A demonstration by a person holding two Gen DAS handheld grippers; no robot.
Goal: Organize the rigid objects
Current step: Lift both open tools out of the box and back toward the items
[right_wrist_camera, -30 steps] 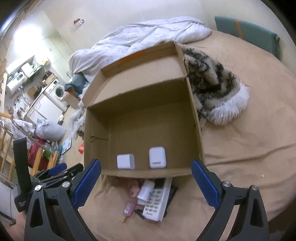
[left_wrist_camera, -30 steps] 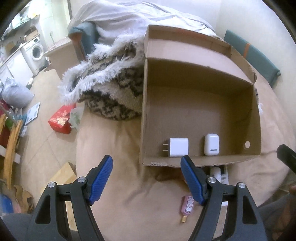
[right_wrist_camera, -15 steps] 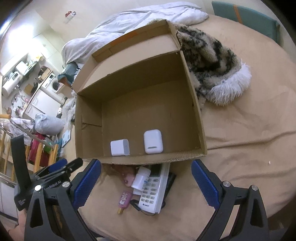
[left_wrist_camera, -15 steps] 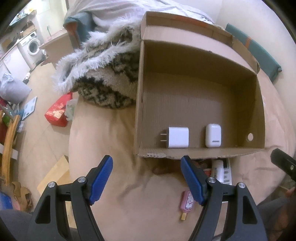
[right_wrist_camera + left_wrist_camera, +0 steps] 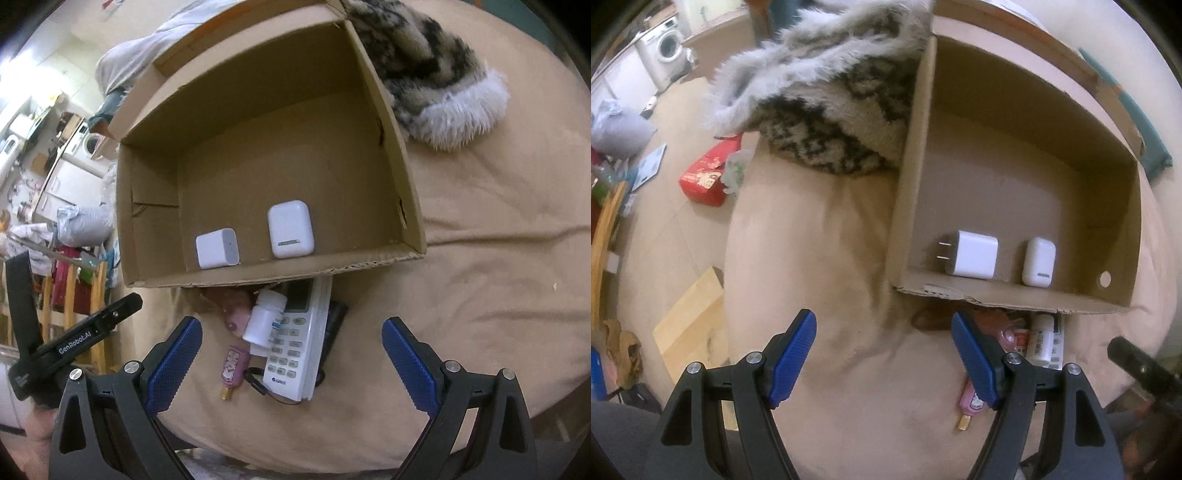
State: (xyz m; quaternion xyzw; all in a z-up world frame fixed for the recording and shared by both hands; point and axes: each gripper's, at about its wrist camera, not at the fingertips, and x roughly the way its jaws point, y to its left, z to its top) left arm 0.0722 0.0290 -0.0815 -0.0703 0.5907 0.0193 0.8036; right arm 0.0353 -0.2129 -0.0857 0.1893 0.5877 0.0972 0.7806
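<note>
Nearest, the left gripper [image 5: 882, 354] and the right gripper [image 5: 291, 363] are both seen released, blue pads spread with nothing between them, above a tan bedsheet [image 5: 480, 295]. Just beyond the right gripper, at its 12 o'clock, a small pile is found: a pink patterned flash drive [image 5: 233, 365], a white remote control [image 5: 295, 343] and a white pill bottle [image 5: 266, 317] lying across it. Farther on, an open brown cardboard box [image 5: 410, 192] is set; a white cube charger [image 5: 217, 248] and a white rounded earbud case [image 5: 290, 229] are kept by its near wall. At 1 o'clock beyond, a furry black-and-white blanket [image 5: 436, 77] is heaped.
</note>
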